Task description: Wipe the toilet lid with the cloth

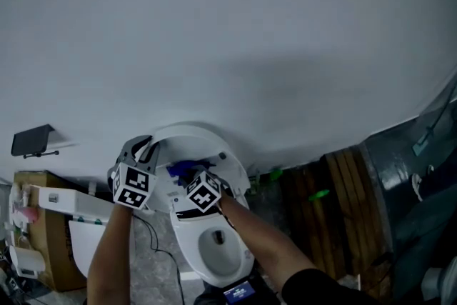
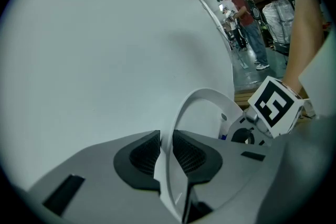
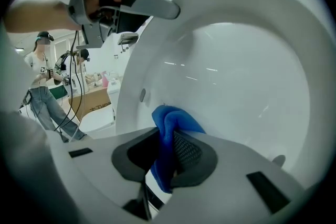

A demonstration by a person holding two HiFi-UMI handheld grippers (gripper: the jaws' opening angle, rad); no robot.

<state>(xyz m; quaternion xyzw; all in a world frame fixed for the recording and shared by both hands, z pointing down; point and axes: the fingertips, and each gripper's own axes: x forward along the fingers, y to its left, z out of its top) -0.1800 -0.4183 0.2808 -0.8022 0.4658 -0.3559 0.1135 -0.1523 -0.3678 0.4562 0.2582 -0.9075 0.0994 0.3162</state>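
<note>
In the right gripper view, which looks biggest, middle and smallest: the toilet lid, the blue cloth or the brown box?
1. toilet lid: fills most of the picture.
2. blue cloth: very near the camera, so it looks bigger than it is.
3. brown box: far off and partly hidden, so its real size is unsure.
</note>
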